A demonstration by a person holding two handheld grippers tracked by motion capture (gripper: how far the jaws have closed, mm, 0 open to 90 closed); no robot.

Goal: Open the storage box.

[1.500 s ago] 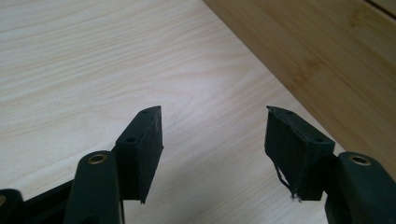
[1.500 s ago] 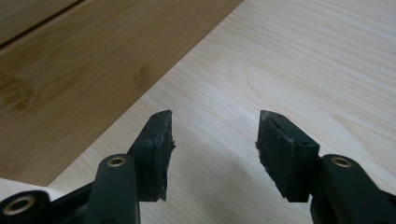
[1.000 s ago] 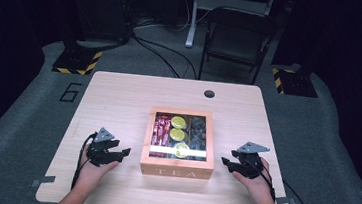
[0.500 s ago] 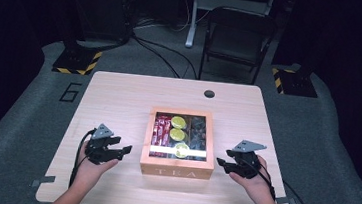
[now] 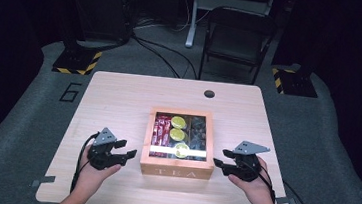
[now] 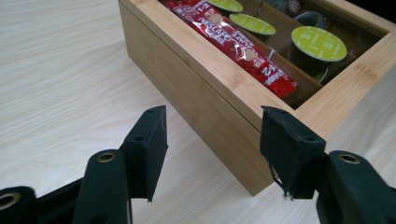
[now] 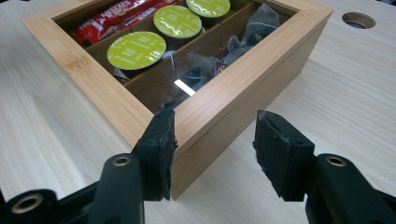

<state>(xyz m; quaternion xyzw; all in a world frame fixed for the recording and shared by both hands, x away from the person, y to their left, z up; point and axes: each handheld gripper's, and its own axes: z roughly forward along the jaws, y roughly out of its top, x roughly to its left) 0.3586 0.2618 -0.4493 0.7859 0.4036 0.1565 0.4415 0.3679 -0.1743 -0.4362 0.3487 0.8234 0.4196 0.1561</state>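
A bamboo box (image 5: 176, 171) marked TEA stands near the table's front edge, its window lid down. Through the lid I see red sachets (image 5: 159, 130), green-topped capsules (image 5: 177, 134) and dark tea bags (image 5: 197, 131). My left gripper (image 5: 126, 154) is held open just left of the box. In the left gripper view the box's wall (image 6: 205, 93) lies beyond the jaws, with nothing between the pads (image 6: 149, 149). My right gripper (image 5: 220, 164) is open just right of the box. In the right gripper view the box's near corner (image 7: 210, 126) sits right by the left pad (image 7: 159, 154).
A round cable hole (image 5: 209, 93) is in the table at the back right. Bare tabletop (image 5: 118, 106) stretches left of and behind the box. A folding chair (image 5: 238, 37) stands on the floor beyond the table.
Both hands have lifted a little and drawn inward, so each gripper is closer to its side of the box. The box has not moved.
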